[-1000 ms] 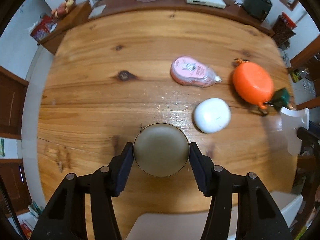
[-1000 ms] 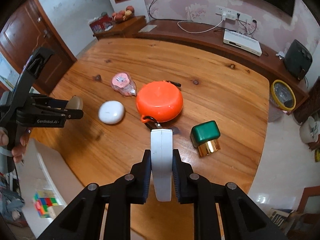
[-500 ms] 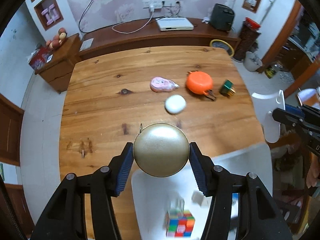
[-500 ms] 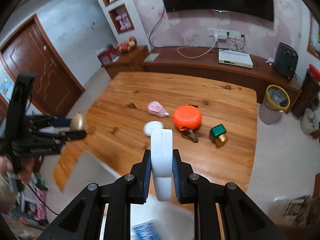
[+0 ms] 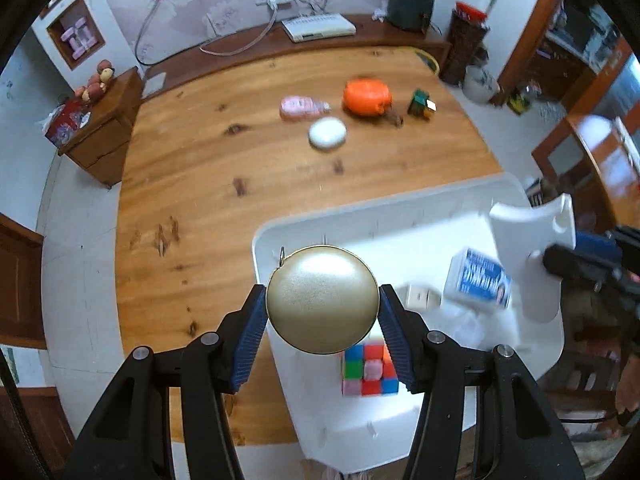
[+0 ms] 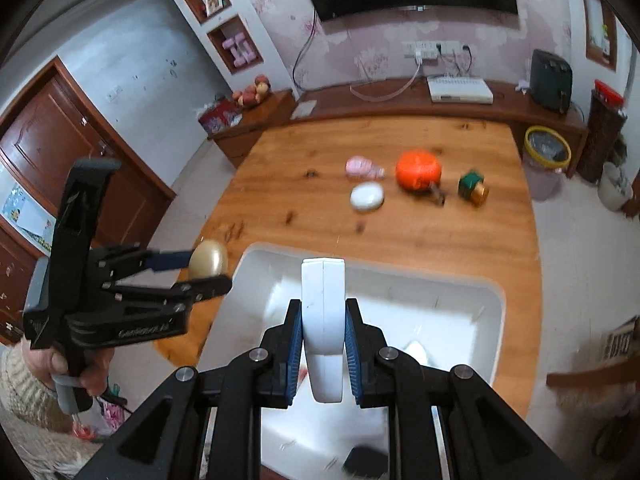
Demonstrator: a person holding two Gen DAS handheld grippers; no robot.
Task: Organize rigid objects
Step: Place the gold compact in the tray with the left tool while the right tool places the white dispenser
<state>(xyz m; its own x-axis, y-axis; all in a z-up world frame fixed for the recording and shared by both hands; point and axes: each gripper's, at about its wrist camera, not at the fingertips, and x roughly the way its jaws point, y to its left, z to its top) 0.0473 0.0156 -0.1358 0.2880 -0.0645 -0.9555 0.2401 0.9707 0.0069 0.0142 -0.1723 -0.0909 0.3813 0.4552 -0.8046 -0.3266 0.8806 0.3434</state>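
Left gripper (image 5: 322,312) clamped on round gold metal tin (image 5: 322,299), above white plastic bin's rim (image 5: 256,240). Right gripper (image 6: 322,340) closed on flat white plastic piece (image 6: 322,320) over bin. Four items on wooden table (image 5: 200,184).

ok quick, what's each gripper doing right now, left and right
Left gripper: closed on the gold round case.
Right gripper: closed on the flat white piece.

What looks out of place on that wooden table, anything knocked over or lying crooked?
The green bottle with a gold cap seems to lie tipped on its side beside the orange round case. The frames are blurred, so that is uncertain. Nothing looks spilled or broken.
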